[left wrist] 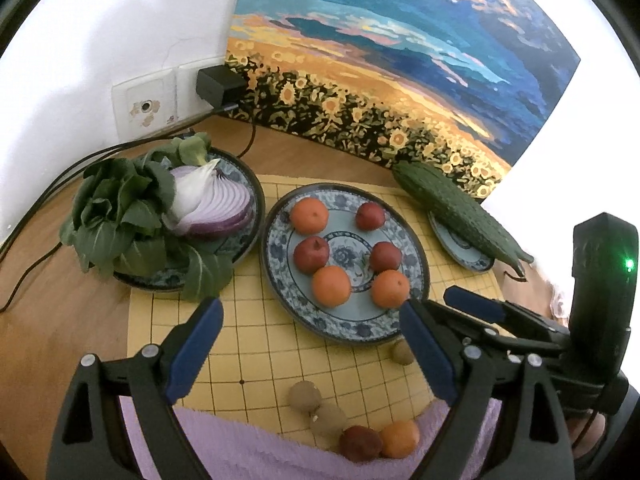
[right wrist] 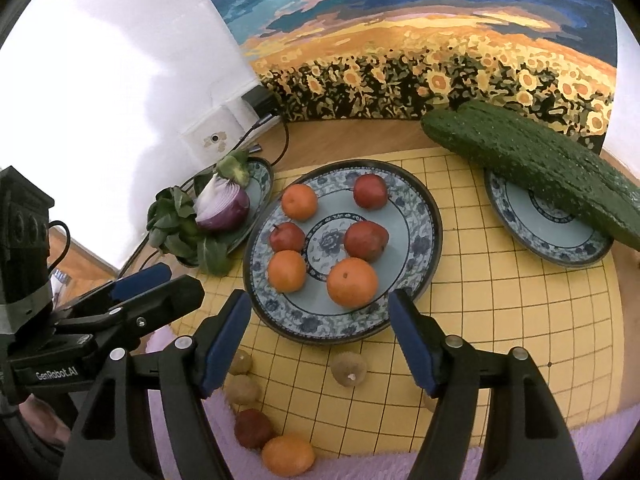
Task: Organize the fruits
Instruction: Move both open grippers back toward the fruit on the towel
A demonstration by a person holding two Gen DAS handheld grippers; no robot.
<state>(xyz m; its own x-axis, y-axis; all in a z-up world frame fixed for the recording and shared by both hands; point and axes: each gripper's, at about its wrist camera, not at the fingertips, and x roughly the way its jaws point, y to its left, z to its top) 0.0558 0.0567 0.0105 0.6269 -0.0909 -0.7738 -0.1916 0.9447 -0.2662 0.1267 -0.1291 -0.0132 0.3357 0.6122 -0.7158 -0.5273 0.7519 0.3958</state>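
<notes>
White plastered wall (left wrist: 100, 20) at left, brightly lit, with a worn socket plate (left wrist: 145, 109) and a black plug adapter (left wrist: 218, 84) trailing cables. Against the back, a large sunflower-field painting (left wrist: 380, 60) under blue and orange sky. Below, a wooden tabletop (left wrist: 52, 320).

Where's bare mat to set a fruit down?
Free: yellow mat between the fruit plate and the cucumber plate, and ahead of the right gripper. Crowded: near edge by the purple towel, with loose fruit; fruit plate holds six.
</notes>
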